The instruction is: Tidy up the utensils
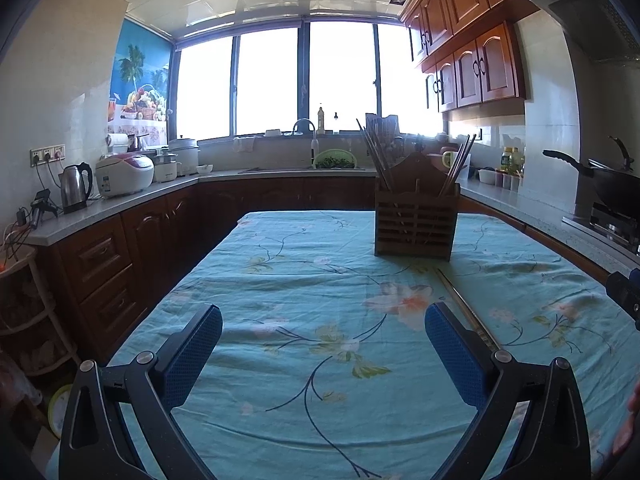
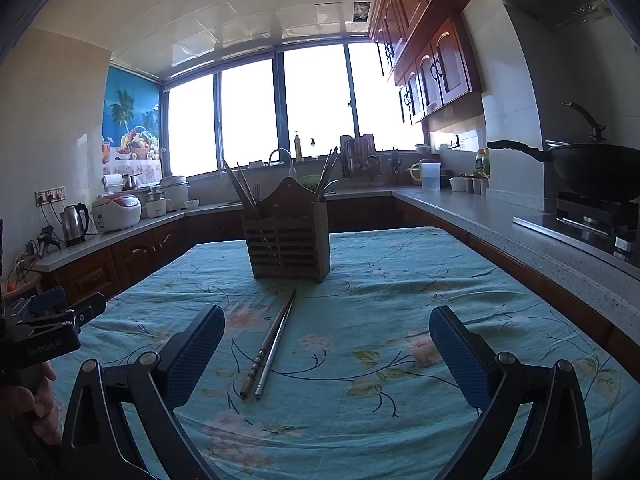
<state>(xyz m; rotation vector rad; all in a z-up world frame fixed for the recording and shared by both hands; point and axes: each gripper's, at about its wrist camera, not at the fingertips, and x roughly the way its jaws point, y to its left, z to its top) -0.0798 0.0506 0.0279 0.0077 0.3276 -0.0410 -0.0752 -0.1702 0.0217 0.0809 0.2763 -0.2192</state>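
Observation:
A brown slatted wooden utensil holder stands upright near the table's far end, with several chopsticks sticking out of its two sides. A loose pair of chopsticks lies on the floral cloth in front of it. In the left wrist view the same chopsticks run beside my left gripper's right finger. My left gripper is open over bare cloth, nothing between its blue pads. My right gripper is open too, and the chopsticks lie between its fingers, nearer the left finger.
The table wears a teal flowered cloth. Counters wrap around it: a kettle and rice cooker on the left, a sink under the window, a wok on the stove at right. A hand holds the left gripper's handle.

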